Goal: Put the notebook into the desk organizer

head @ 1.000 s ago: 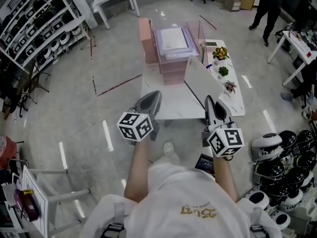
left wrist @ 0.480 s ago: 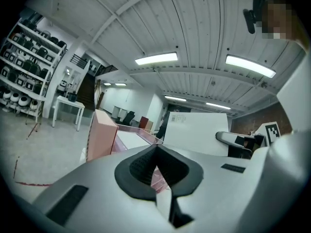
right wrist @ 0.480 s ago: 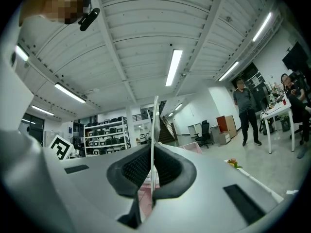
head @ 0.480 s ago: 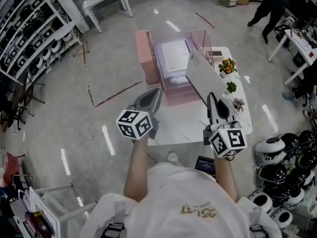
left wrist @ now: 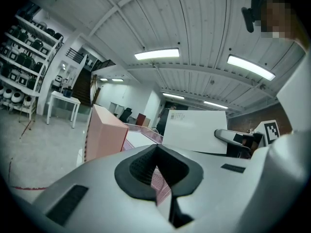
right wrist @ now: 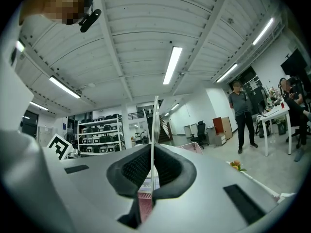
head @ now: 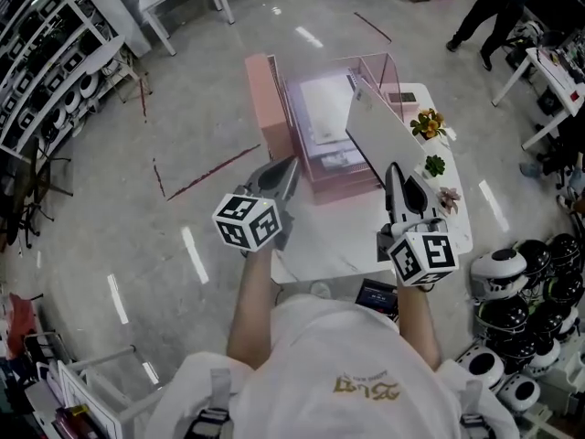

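Note:
A white notebook (head: 384,135) stands tilted on edge above the white table (head: 338,245), and my right gripper (head: 395,176) is shut on its near lower edge. In the right gripper view the notebook (right wrist: 154,125) shows as a thin white line between the closed pads of the right gripper (right wrist: 153,152). The pink see-through desk organizer (head: 315,126) stands at the table's far end, just left of the notebook, with white sheets inside. My left gripper (head: 279,176) hovers shut and holding nothing at the organizer's near left corner. From the left gripper (left wrist: 156,152) I see the organizer (left wrist: 104,132) and the notebook (left wrist: 194,130).
Three small potted plants (head: 428,123) line the table's right edge. Helmets (head: 521,291) lie on the floor at the right, and shelving (head: 46,53) stands at the left. A person (head: 480,16) stands at the far right. A dark device (head: 375,295) lies under the table's near edge.
The person has stepped closer to the table. Both grippers now reach over its near half, and the notebook, still gripped, sits closer against the organizer's right side.

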`<state>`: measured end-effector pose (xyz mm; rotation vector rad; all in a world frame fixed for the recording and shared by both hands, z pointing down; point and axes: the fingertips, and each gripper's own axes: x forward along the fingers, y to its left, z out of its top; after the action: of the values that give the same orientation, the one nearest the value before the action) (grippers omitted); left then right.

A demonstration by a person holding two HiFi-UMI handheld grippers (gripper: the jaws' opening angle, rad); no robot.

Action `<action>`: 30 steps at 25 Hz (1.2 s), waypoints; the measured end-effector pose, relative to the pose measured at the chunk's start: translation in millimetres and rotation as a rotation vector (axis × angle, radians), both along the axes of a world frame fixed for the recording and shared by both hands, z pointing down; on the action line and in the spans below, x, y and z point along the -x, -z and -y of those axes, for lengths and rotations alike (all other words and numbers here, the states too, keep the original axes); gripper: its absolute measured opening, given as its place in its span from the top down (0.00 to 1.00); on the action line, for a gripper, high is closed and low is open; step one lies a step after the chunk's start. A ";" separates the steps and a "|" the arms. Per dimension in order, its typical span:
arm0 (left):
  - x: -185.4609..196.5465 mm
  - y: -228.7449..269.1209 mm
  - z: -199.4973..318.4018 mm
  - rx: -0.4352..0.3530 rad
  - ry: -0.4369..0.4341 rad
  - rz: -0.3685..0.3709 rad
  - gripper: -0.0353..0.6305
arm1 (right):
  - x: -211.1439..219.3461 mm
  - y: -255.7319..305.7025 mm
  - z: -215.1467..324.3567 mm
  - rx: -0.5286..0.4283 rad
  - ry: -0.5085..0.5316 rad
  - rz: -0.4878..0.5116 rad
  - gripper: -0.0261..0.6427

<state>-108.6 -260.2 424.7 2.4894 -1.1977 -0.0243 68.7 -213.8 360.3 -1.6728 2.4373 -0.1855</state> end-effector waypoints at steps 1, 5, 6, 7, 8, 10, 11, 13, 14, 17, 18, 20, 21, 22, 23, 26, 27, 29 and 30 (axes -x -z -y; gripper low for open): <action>0.2 -1.2 3.5 0.000 -0.003 -0.002 0.92 | 0.3 -0.6 2.7 -0.001 -0.005 -0.006 0.93; -5.2 -8.0 10.1 0.013 -0.019 -0.005 0.92 | -5.3 -4.1 8.8 0.003 -0.024 -0.027 0.93; -6.2 -8.0 11.4 0.014 -0.021 -0.006 0.92 | -6.9 -4.0 11.1 0.004 -0.028 -0.030 0.93; -6.6 -7.6 13.3 0.014 -0.021 -0.008 0.92 | -8.1 -3.7 13.8 0.005 -0.031 -0.033 0.93; -6.8 -7.1 15.5 0.013 -0.020 -0.011 0.92 | -9.1 -3.4 16.7 0.005 -0.033 -0.036 0.93; -7.8 -7.6 20.0 0.015 -0.017 -0.018 0.92 | -10.6 -4.1 22.5 0.003 -0.032 -0.047 0.93; -8.8 -8.6 22.2 0.017 -0.016 -0.019 0.92 | -11.4 -5.1 25.7 0.002 -0.031 -0.054 0.93; -11.2 -11.5 27.5 0.023 -0.016 -0.019 0.92 | -13.1 -8.2 33.0 0.000 -0.030 -0.065 0.93; -12.4 -13.3 30.3 0.028 -0.016 -0.018 0.92 | -13.9 -10.1 36.8 0.001 -0.029 -0.069 0.93; -13.9 -17.3 36.7 0.043 -0.014 -0.003 0.92 | -15.6 -14.0 47.4 0.004 -0.024 -0.080 0.93; -13.9 -17.6 38.9 0.046 -0.012 0.003 0.92 | -16.2 -14.1 50.9 0.003 -0.023 -0.082 0.93; -14.2 -18.5 44.8 0.049 -0.007 0.009 0.92 | -18.0 -14.7 58.8 -0.001 -0.026 -0.086 0.93; -14.8 -19.8 47.5 0.052 -0.006 0.011 0.92 | -19.1 -16.0 62.6 0.000 -0.029 -0.089 0.93; -15.5 -21.3 49.3 0.056 -0.006 0.012 0.92 | -20.0 -17.6 65.7 0.001 -0.032 -0.093 0.93; -15.8 -22.6 50.7 0.059 -0.006 0.012 0.92 | -20.3 -18.7 68.5 0.001 -0.034 -0.100 0.93; -14.7 -23.1 57.3 0.058 0.000 0.009 0.92 | -18.7 -18.1 77.7 -0.011 -0.036 -0.135 0.93; -14.8 -23.0 59.9 0.057 0.000 0.007 0.92 | -18.7 -17.7 80.8 -0.014 -0.039 -0.143 0.93; -15.3 -23.0 63.8 0.057 -0.002 -0.004 0.92 | -19.5 -17.7 86.0 -0.020 -0.043 -0.158 0.93; -15.2 -23.1 65.3 0.057 -0.002 -0.010 0.92 | -19.7 -18.2 88.5 -0.023 -0.044 -0.167 0.93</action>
<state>-93.4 -325.5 447.8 2.4382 -1.1750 -0.0020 88.4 -302.3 378.5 -1.7974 2.5058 -0.0112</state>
